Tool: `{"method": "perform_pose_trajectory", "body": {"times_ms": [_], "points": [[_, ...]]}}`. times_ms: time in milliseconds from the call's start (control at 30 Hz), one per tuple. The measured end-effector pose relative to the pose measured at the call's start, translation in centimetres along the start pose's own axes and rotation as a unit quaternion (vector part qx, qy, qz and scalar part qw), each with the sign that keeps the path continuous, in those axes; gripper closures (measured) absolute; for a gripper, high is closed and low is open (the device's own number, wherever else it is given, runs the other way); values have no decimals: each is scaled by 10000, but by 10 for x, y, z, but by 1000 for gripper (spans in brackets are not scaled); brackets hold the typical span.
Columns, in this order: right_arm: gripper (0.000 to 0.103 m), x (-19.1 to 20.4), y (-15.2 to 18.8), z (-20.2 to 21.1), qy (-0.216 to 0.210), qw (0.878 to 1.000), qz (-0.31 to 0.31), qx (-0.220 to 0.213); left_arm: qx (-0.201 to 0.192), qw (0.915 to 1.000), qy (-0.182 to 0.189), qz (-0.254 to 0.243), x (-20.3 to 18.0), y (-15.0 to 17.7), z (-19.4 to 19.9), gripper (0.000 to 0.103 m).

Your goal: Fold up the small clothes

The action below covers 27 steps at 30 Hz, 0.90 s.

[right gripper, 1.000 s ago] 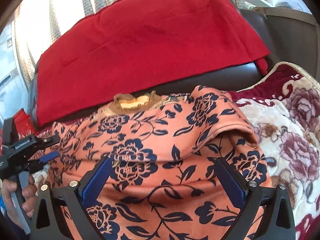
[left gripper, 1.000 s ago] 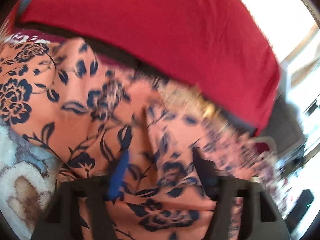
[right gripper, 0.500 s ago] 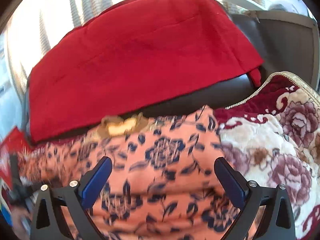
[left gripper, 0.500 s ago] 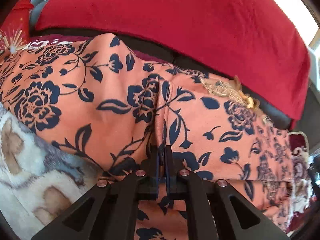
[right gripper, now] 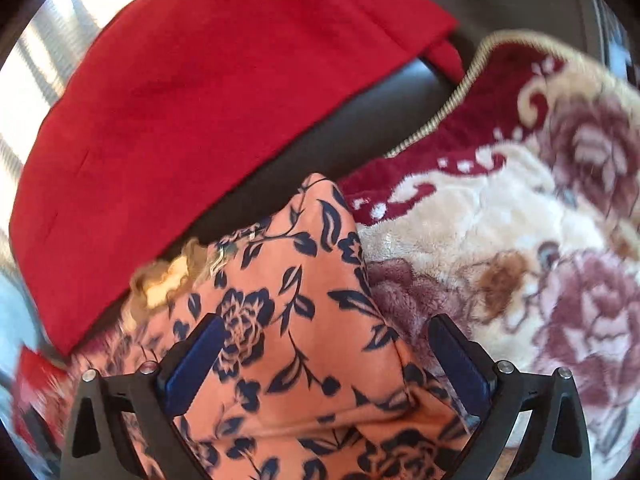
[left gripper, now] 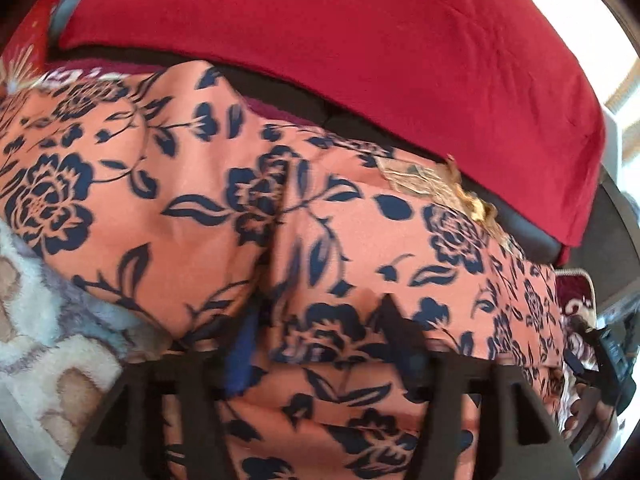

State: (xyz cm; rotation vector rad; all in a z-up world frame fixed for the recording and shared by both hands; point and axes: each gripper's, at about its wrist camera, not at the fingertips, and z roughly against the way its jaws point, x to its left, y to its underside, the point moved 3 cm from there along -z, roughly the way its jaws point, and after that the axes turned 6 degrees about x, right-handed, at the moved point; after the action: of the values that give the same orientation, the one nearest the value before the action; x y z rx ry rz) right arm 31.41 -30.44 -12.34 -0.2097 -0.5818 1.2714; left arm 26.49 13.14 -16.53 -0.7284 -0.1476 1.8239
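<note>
- the orange floral garment (left gripper: 340, 240) is lying spread over the plush blanket (right gripper: 520, 240) on a sofa seat, running out ahead of both tools; its gold lace collar (left gripper: 444, 188) is sitting at the far edge, just under the red cloth (left gripper: 360, 40) that is draping the dark sofa back (right gripper: 400, 112).
- the left tool (left gripper: 320, 344) is standing released, fingers spread with cloth passing between and under them; nothing is being pinched. a raised crease is running away from the gap between its fingers.
- the right tool (right gripper: 324, 360) is also standing released, its blue pads (right gripper: 192, 360) straddling a peaked corner of the garment that is pointing away from it toward the sofa back.
- likely risk: the fabric is looking thin and slippery, so if either tool is closing on only the top layer, the fold is probably going to drag unevenly and the lower layer is going to bunch.
- the crease ahead of the left tool is likely to get locked into the fold if it is not smoothed.
- the blanket pile is soft and grippy; a low pinch could be catching blanket along with garment and lifting both.
- the lace collar is sitting close to the red cloth, so a sweep toward the far side could be snagging it or pulling the cloth down.
- both views are blurring, so the exact contact of pads and cloth is hard to tell.
</note>
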Motion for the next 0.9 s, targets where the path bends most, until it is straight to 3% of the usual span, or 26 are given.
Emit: {"method": "perform_pose_trajectory", "body": {"times_ms": [67,167,233,300,367,433,500,633,700,833,900], "points": [[0,2,11,0,435,9987,239,147,-70,9993,-165,-331,-9,7,1,25],[0,24,42,51,263,9919,811,-942,-474,9953,-531,-649,-19,16,12,25],[0,42,69,66,213,9830,1404,-1167,-963,9909,-474,-809,-27,23,32,25],[0,54,95,66,316,9741,1834,-1285,-1326,9860,-513,-871,-29,29,49,24],[0,56,118,48,421,9694,2182,-1047,-1368,9860,-619,-725,-22,34,61,21],[0,46,129,32,303,9772,2007,-630,-1149,9906,-632,-390,-8,36,72,21],[0,37,124,33,48,9830,1745,-561,-1082,9928,-513,12,13,38,90,21],[0,34,128,38,-45,9834,1717,-579,-1256,9863,-599,888,72,31,138,20],[0,32,128,42,-82,9836,1696,-605,-1333,9775,-673,1492,110,26,158,19],[0,35,127,41,-185,9845,1619,-652,-1399,9474,-872,2744,188,12,174,19],[0,36,124,39,-182,9846,1612,-652,-1339,9357,-893,3140,218,4,171,19]]}}
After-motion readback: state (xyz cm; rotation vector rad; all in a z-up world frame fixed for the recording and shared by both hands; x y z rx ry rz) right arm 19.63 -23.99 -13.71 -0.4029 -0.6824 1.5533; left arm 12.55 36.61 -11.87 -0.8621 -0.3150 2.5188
